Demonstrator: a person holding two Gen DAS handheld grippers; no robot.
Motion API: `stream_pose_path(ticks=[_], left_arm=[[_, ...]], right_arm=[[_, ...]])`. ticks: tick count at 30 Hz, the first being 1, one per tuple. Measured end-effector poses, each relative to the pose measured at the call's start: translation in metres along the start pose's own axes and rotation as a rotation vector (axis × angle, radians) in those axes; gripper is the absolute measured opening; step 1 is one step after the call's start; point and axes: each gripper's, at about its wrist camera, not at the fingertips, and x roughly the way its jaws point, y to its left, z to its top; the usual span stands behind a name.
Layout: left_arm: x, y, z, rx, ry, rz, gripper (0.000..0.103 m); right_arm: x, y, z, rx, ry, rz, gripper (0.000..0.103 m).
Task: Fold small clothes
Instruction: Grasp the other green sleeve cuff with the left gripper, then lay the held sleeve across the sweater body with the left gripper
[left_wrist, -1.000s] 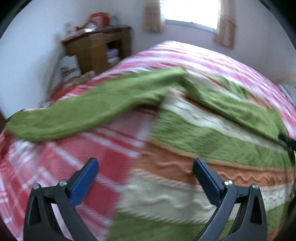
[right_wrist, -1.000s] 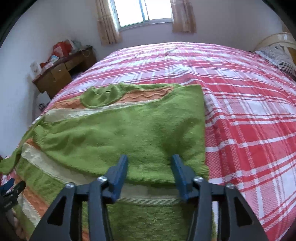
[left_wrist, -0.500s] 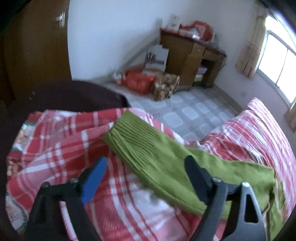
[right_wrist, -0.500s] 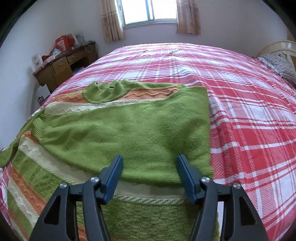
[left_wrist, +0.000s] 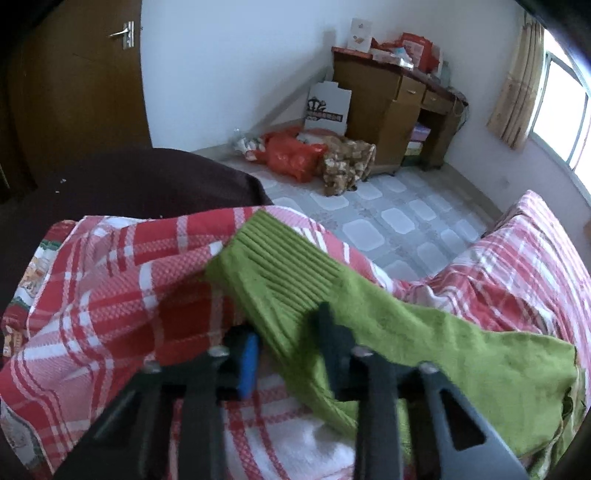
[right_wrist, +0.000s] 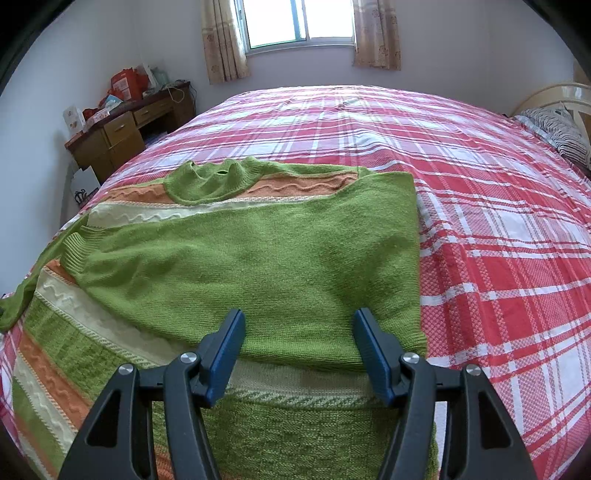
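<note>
Green sleeve (left_wrist: 295, 280) between left gripper (left_wrist: 290, 341) fingers

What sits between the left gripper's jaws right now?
In the left wrist view, the green sleeve of the sweater, near its ribbed cuff, runs between the left gripper jaws, over the plaid bedspread.

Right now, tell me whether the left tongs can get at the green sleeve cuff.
Probably yes. The left tongs already straddle the sleeve just behind its ribbed cuff, which lies flat on the plaid bedspread with nothing over it. Whether the fingers have fully closed is unclear.
</note>
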Motion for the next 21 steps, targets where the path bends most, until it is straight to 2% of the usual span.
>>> stream_pose_path(ticks=[5,12,15,21], left_arm=[[-0.010,-0.008,0.001,0.050,-0.040,0.007,0.010],[-0.034,-0.027,0.006,0.099,-0.111,-0.054,0.009],[-0.056,-0.046,0.003,0.150,-0.157,-0.117,0.009],[-0.111,-0.101,-0.028,0.312,-0.219,-0.349,0.009]], right_arm=[[0.000,0.000,0.000,0.000,0.000,0.000,0.062],[0.000,0.000,0.000,0.000,0.000,0.000,0.062],[0.000,0.000,0.000,-0.001,0.000,0.000,0.062],[0.000,0.000,0.000,-0.001,0.000,0.000,0.062]])
